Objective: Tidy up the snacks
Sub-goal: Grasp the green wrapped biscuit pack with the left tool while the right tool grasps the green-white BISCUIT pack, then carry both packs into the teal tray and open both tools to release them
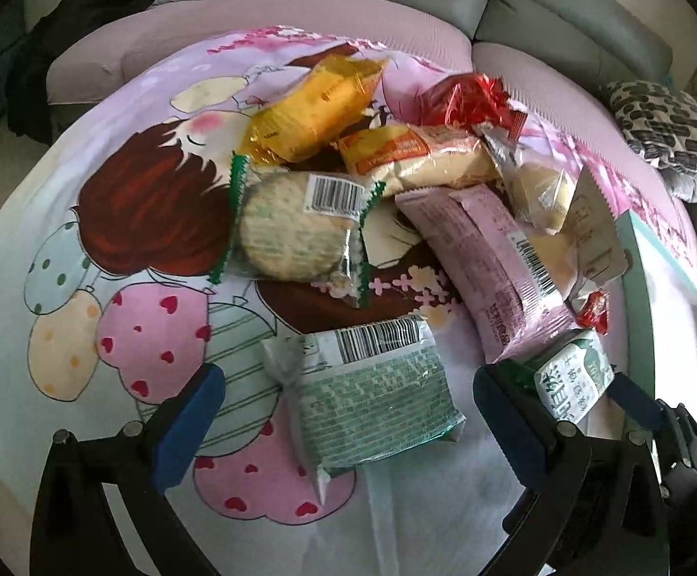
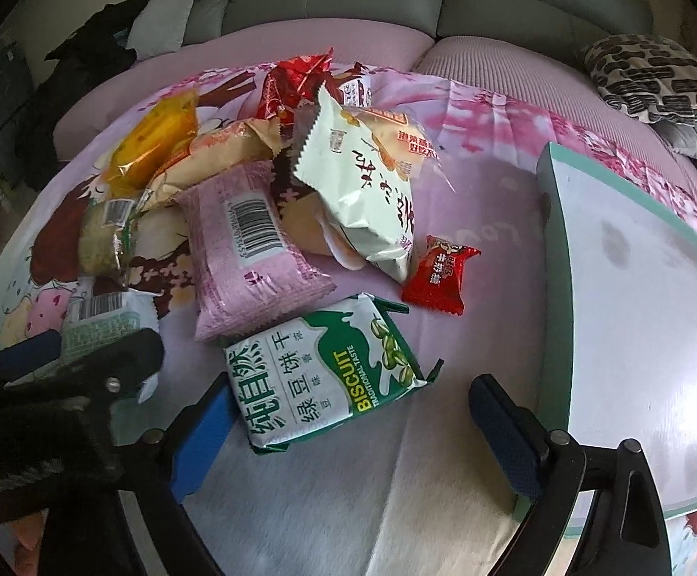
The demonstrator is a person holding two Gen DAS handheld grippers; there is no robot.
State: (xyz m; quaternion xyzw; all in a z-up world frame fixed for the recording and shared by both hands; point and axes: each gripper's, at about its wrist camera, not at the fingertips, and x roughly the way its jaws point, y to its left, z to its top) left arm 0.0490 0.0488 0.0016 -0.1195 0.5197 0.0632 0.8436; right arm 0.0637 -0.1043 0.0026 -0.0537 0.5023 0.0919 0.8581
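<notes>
While the snacks are all still lying in a loose heap on the cartoon-printed cloth (image 1: pixel 123 249), the sorting is looking barely begun. A green biscuit packet (image 2: pixel 329 374) is lying nearest, just ahead of the right tool (image 2: pixel 348 437), whose jaws are standing wide with the packet partly between them and no pad pressing on it. Just beyond it a pink packet (image 2: pixel 252 249), a white bag (image 2: pixel 363 192) and a small red sweet (image 2: pixel 437 278) are crowding together, with a yellow packet (image 2: pixel 156 144) and a red wrapper (image 2: pixel 291 81) lying farther back. To the left, the left tool (image 1: pixel 348 413) is hanging wide open over a pale green packet (image 1: pixel 372 384), gripping nothing. A round cracker pack (image 1: pixel 291 225) is sitting just beyond that. On the right, a shallow tray (image 2: pixel 552 221) with a teal rim is showing nothing inside on the part in view. Judging from this, every snack is still waiting to be moved, and the biscuit packet is looking like the likely first pick.
</notes>
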